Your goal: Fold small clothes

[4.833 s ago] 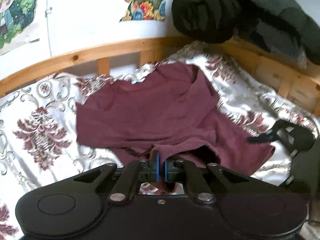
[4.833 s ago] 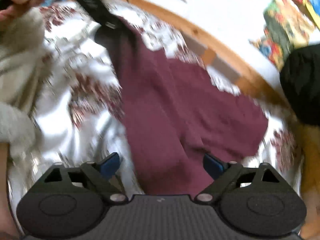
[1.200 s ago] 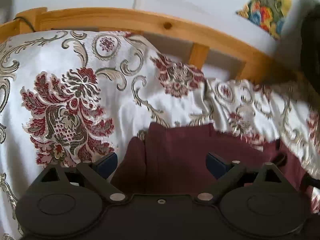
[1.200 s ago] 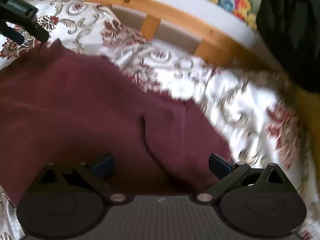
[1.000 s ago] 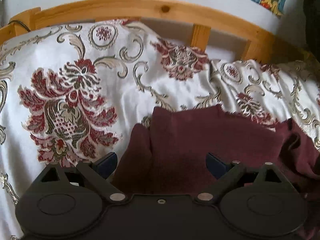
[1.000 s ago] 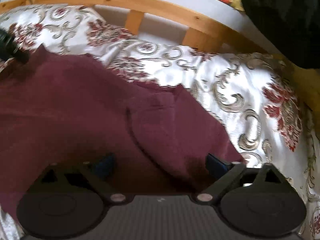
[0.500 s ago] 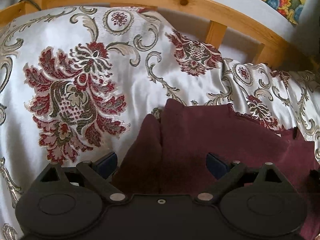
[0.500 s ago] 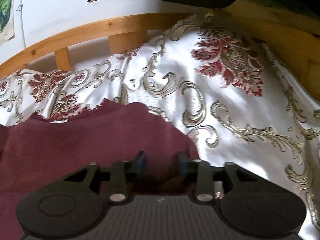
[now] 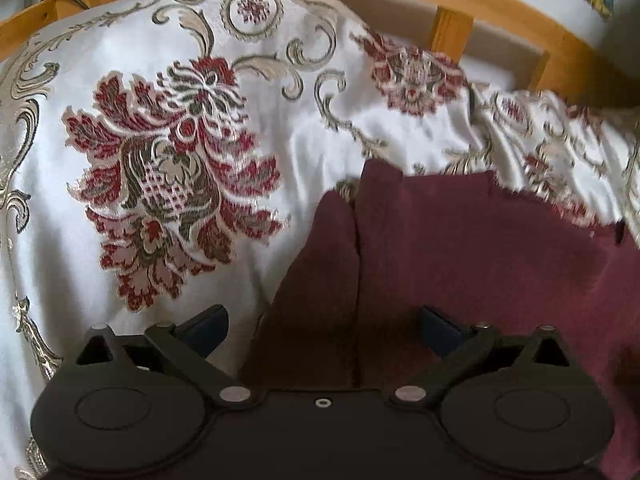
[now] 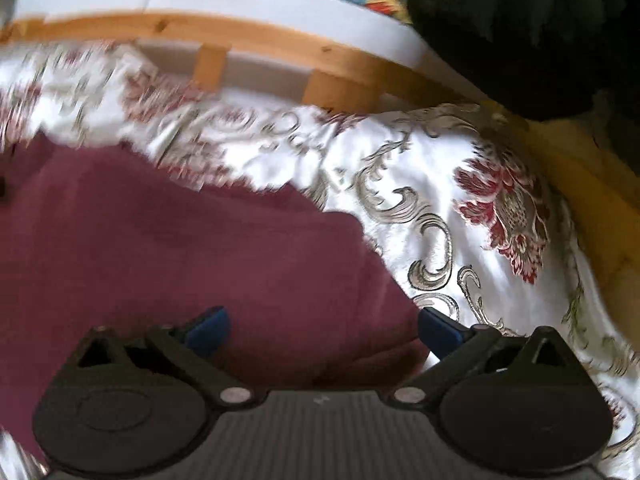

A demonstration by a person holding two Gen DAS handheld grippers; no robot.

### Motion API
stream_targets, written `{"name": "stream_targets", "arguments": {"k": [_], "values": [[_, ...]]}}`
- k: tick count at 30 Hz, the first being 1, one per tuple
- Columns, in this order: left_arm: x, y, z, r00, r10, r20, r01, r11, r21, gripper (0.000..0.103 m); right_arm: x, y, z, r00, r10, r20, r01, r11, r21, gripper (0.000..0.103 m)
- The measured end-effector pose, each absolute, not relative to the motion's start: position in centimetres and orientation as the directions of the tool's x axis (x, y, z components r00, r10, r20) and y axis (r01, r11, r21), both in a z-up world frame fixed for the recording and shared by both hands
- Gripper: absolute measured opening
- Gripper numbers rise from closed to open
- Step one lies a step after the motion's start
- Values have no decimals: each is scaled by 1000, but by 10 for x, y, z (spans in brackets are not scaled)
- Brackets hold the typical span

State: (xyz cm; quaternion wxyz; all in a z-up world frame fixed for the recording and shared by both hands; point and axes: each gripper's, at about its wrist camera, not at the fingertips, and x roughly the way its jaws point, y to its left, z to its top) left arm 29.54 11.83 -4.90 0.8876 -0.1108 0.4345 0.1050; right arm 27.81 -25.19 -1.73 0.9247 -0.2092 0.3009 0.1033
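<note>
With both the left gripper (image 9: 322, 326) and right gripper (image 10: 323, 326) spread wide, the right's just reopened, empty over the maroon garment (image 10: 192, 248), each should pinch a corner squarely before folding.

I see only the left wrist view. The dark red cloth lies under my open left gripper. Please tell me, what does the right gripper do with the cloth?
Observer: The right gripper has just been opening; its jaws stand wide, with the dark red garment lying below and pressed by neither pad.
Operator: Which part of the cloth is under it?
Observer: The garment's corner on that side, where its edge meets the floral bedspread.
Operator: Is something beyond that corner?
Observer: A dark bundle of fabric sits above the wooden bed rail.
</note>
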Motion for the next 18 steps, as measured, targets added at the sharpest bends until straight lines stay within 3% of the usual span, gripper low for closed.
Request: {"name": "stream_targets", "arguments": {"k": [6, 15, 18], "values": [[294, 119, -58, 559, 111, -822, -282, 957, -63, 102, 269, -255, -33, 770, 13, -638, -346, 848, -401, 103], [276, 123, -54, 543, 123, -831, -307, 950, -60, 102, 256, -283, -17, 734, 25, -679, -291, 915, -281, 103], [263, 122, -48, 542, 106, -833, -294, 953, -70, 102, 249, -291, -16, 682, 22, -731, -282, 930, -235, 103]]}}
